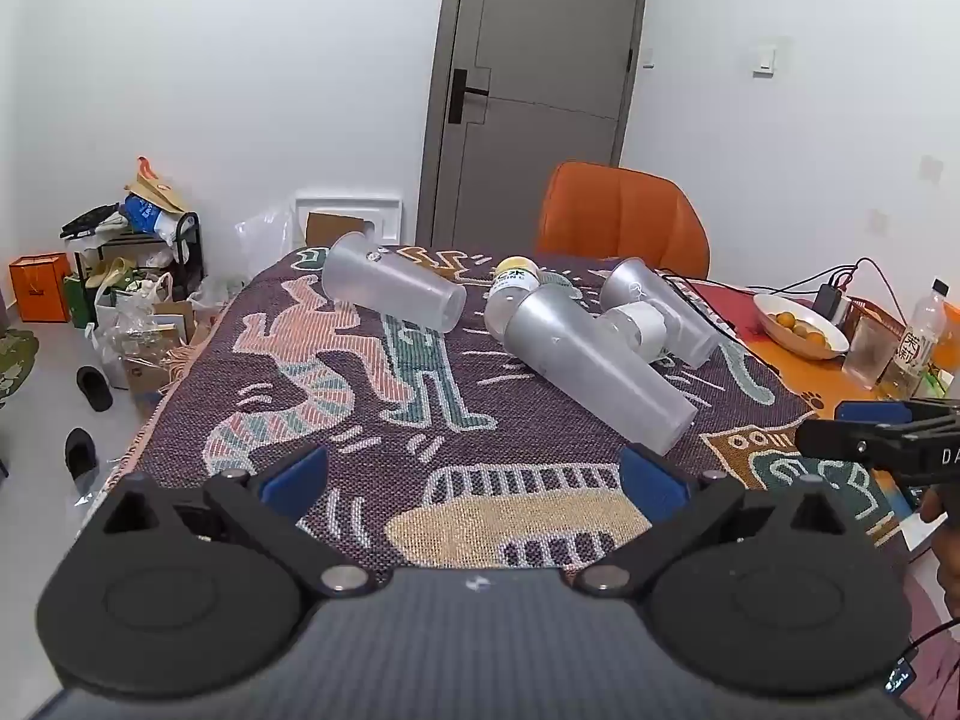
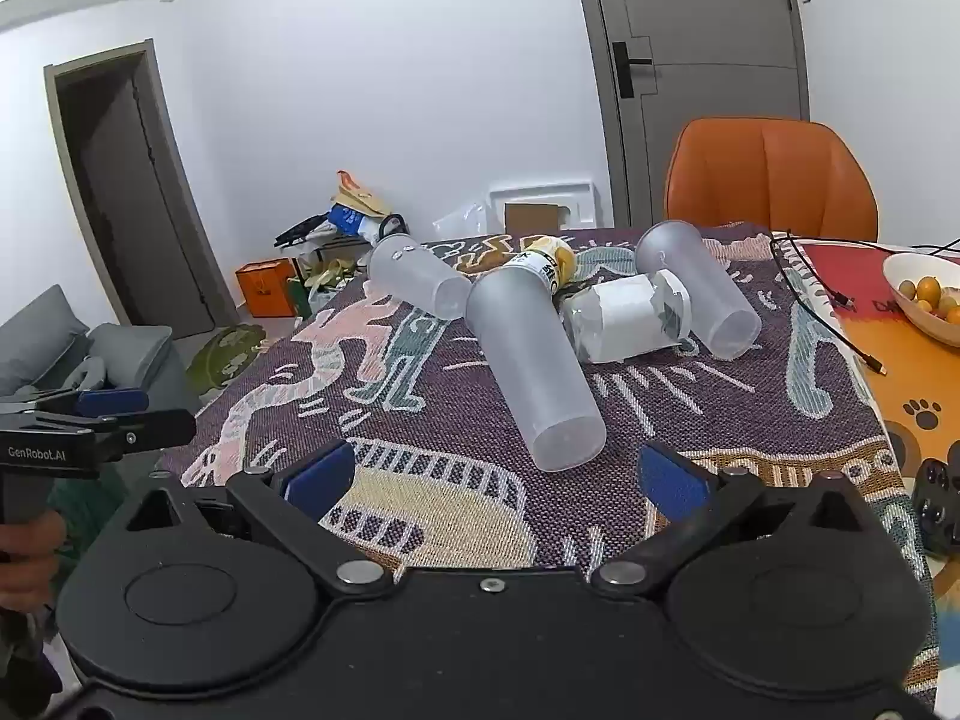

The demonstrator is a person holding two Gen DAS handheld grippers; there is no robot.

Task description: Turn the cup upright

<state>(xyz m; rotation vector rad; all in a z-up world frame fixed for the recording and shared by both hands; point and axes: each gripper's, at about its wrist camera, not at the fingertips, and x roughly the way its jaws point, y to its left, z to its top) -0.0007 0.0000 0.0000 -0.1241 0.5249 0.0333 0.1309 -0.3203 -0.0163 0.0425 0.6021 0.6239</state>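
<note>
Left claw [image 1: 474, 480]: hovering level above the near edge of the tabletop [image 1: 798, 372], blue pads spread wide, gripping nothing, pointing toward the far wall.

Right claw [image 2: 495, 477]: hovering alongside at like height, fingers spread wide and empty, lining up with the closed base of the nearest cup.

Nearest cup [image 2: 531, 369]: frosted, lying on its side on the patterned cloth [image 2: 690, 420], base toward the claws, mouth pointing far.

Second cup [image 2: 417, 282]: lying on its side, far left.

Third cup [image 2: 699, 294]: lying on its side, far right.

Two bottles [image 2: 630, 315]: lying between the cups, one touching the third cup.

Bowl of oranges [image 2: 924, 297]: sitting at the right, well apart.

Orange chair [image 2: 771, 174]: standing beyond the far edge.
</note>
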